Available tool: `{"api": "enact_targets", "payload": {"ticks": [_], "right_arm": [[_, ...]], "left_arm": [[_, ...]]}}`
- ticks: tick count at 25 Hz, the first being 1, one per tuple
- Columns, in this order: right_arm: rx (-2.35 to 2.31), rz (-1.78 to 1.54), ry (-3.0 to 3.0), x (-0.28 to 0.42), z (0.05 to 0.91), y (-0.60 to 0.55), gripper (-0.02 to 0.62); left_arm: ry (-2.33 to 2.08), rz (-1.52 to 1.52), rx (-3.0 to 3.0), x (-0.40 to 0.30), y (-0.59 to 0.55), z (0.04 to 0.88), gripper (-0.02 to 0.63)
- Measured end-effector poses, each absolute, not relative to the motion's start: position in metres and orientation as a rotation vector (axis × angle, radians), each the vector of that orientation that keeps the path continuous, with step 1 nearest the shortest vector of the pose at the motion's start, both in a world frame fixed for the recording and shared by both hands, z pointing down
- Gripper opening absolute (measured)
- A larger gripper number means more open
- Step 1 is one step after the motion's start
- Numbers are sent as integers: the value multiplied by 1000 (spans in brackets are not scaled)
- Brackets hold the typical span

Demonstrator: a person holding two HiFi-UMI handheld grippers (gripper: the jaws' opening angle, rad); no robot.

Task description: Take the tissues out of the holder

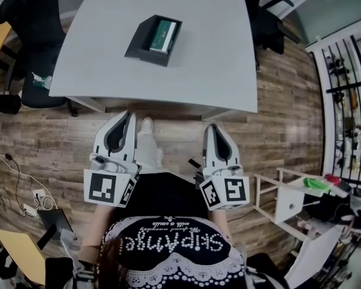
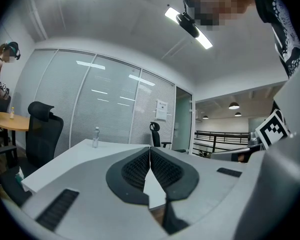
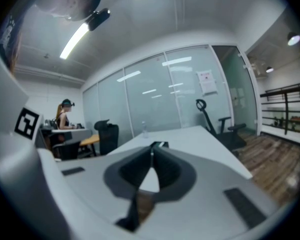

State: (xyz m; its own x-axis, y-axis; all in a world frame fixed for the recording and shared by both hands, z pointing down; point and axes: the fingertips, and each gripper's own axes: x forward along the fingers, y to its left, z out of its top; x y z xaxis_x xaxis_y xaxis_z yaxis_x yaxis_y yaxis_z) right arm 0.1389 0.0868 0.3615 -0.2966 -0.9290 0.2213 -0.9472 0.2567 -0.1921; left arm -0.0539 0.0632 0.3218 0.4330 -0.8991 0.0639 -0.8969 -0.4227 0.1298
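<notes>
Holding nothing, my left fingers (image 2: 132, 169) and right fingers (image 3: 170, 171) are each pressed fully together, short of the desk's (image 1: 216, 59) near edge and above the plank floor (image 1: 48, 137). The holder (image 1: 141, 42) lies well in from that edge, left of the desk's middle. Its long axis runs from near edge to far edge, with the far end leaning a little right. The desk is plain white. Black office chairs (image 1: 33, 17) stand at its left and right edges, a clear bottle (image 2: 95, 136) stands by the far edge, and glass walls (image 2: 105, 104) rise behind. The holder is a shallow black open-topped box. The tissues (image 1: 163, 35), a green-and-white pack, lie lengthwise inside it.
</notes>
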Motion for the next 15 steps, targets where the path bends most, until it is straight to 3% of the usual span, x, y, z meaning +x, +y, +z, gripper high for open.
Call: {"api": "enact_targets", "payload": {"ticks": [15], "right_arm": [[1821, 477, -2395, 130, 367, 16, 37]], "left_arm": [[-1569, -10, 2501, -67, -13, 333, 34]]}}
